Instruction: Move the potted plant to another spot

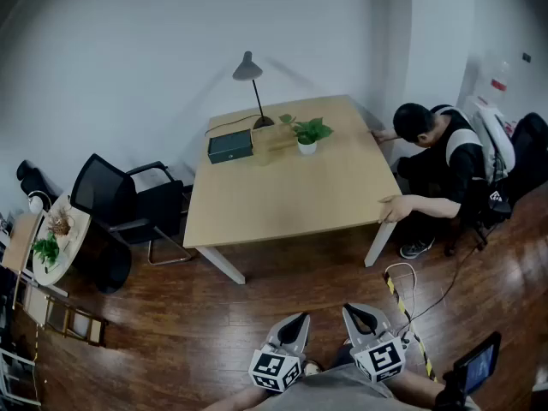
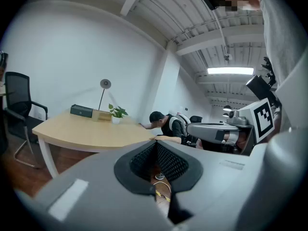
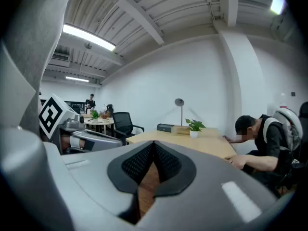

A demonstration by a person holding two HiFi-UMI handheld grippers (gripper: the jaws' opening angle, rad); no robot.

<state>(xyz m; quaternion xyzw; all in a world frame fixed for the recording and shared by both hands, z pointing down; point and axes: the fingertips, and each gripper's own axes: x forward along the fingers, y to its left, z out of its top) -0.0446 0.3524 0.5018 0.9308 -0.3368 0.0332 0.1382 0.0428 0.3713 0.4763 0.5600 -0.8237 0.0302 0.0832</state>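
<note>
Chair (image 1: 116, 208), black, stands at the left, just beside the pale worktop (image 1: 282, 199). On the worktop's far side a dark box (image 1: 229, 146) lies at the left, then a lamp (image 1: 250, 71) rises on a thin stem, and the plant (image 1: 308, 134) in its white pot stands upright just right of the lamp's foot, well apart from both tongs. At the worktop's right edge a person (image 1: 441, 157) crouches, with one hand on the near corner and the other at the far corner. Low in the head view, over the dark wood floor (image 1: 171, 332), the left tongs (image 2: 155, 141) and right tongs (image 3: 154, 142) hang side by side, pointing toward the worktop. Both are closed, their ribbed pads meeting at the tips with nothing held between them.
</note>
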